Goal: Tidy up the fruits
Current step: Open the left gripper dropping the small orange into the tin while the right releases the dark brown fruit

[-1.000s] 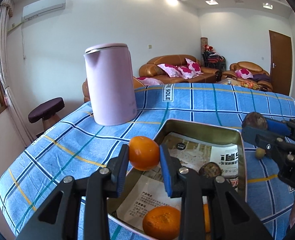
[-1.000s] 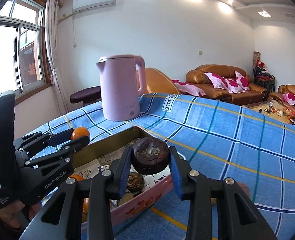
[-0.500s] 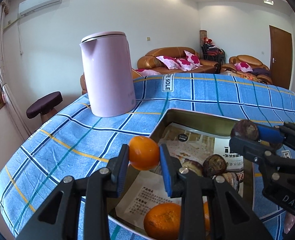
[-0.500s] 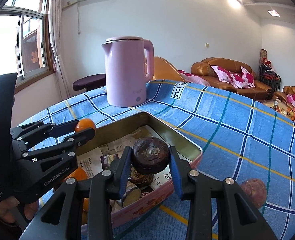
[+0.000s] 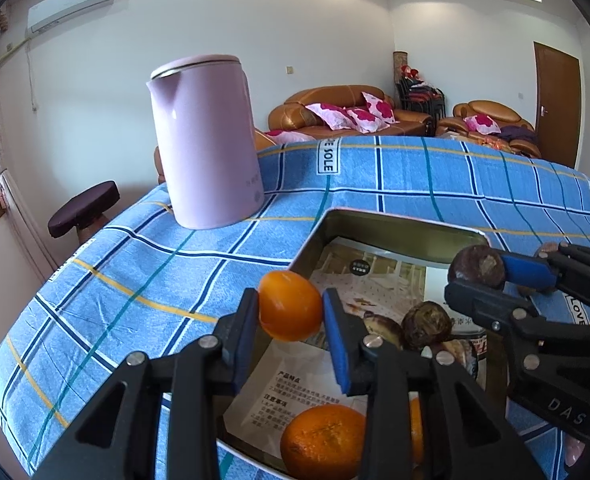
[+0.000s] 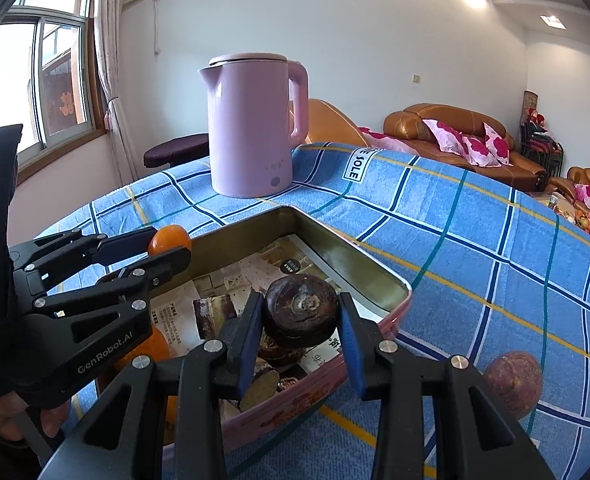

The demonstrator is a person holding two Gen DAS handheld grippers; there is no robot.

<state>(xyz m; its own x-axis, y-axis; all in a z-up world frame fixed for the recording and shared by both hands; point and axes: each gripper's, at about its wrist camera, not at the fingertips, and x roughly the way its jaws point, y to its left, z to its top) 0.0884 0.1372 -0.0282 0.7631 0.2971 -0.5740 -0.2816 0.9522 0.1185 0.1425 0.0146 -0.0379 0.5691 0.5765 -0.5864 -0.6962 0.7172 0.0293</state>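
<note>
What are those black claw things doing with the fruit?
A person holds a gripper in each hand and is sorting fruit into a tin lined with paper. The left gripper has an orange between its fingers, which have just been opening. The right gripper grips a dark brown fruit over the tin.

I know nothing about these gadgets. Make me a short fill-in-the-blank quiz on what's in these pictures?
1. The left hand-held gripper has a small ____ fruit between its fingers.
2. The right hand-held gripper holds a dark brown fruit above the metal ____.
3. The tall kettle on the tablecloth is ____ in colour.
4. A purplish fruit lies on the cloth, ____ the tin.

Missing words: orange; tin; pink; outside
</note>
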